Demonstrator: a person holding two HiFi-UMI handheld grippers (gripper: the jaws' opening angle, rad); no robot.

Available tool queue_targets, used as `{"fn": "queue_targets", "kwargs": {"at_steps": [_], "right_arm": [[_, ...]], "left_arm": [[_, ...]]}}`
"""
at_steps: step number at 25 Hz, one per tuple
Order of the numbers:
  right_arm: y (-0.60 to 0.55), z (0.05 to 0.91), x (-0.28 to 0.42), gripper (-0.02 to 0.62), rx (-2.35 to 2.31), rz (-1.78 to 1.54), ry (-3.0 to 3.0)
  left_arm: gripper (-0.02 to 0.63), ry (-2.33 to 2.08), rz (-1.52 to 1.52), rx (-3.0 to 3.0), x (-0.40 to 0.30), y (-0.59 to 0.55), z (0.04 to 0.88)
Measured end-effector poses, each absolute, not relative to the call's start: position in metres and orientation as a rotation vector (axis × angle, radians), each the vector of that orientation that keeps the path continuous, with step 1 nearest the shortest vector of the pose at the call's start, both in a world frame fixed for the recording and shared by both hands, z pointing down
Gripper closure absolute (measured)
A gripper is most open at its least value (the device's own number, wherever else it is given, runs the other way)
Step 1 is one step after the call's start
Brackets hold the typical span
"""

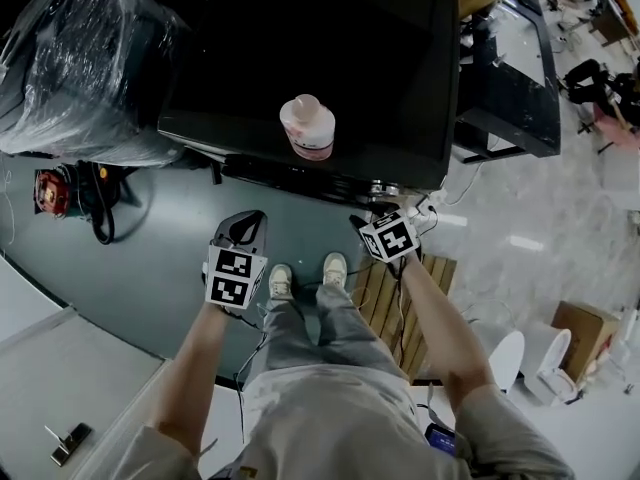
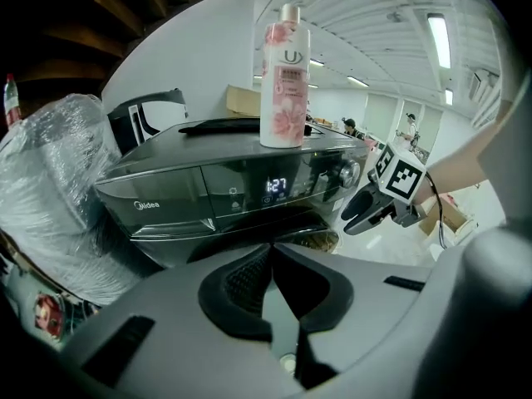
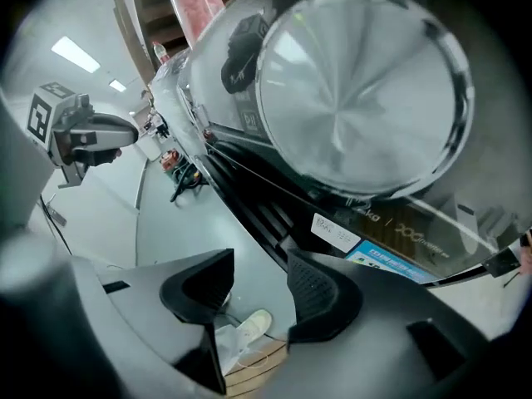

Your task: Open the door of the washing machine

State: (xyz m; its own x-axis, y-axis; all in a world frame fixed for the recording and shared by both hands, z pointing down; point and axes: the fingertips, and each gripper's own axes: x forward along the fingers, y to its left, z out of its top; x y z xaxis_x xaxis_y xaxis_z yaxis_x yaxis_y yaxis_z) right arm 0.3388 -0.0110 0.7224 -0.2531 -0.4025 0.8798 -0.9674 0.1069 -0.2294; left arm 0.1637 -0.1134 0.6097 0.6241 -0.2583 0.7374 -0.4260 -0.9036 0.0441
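Observation:
The dark washing machine (image 1: 320,58) stands in front of me, seen from above, with a pink bottle (image 1: 308,126) on its lid. Its control panel with a lit display (image 2: 274,185) faces the left gripper view; the door below is mostly hidden behind the jaws. My left gripper (image 1: 246,224) hangs shut and empty before the machine's left front. My right gripper (image 1: 372,218) is close to the right front, open with nothing between its fingers (image 3: 320,285). A large round silvery knob (image 3: 357,90) fills the right gripper view, with stickers (image 3: 391,256) beneath it.
A bulky plastic-wrapped object (image 1: 80,58) sits left of the machine, with a red device and cables (image 1: 55,190) on the floor. Another dark appliance (image 1: 510,78) stands to the right. A wooden pallet (image 1: 400,298) lies by my feet (image 1: 280,280); a cardboard box (image 1: 585,333) is further right.

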Motion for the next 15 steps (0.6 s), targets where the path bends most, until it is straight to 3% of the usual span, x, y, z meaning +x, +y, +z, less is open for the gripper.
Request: {"fn": "queue_targets", "kwargs": {"at_steps": [5,15], "right_arm": [[-0.012,0.749,0.344,0.423,1.348,1.089,-1.712],[-0.025,0.765,0.339,0.449,1.311,0.946,-1.705]], "left_arm": [[0.581,-0.607,1.17,2.591,0.156,-0.116,0.624],[0.581,-0.667,1.212,2.529,0.126,-0.107,0.645]]}}
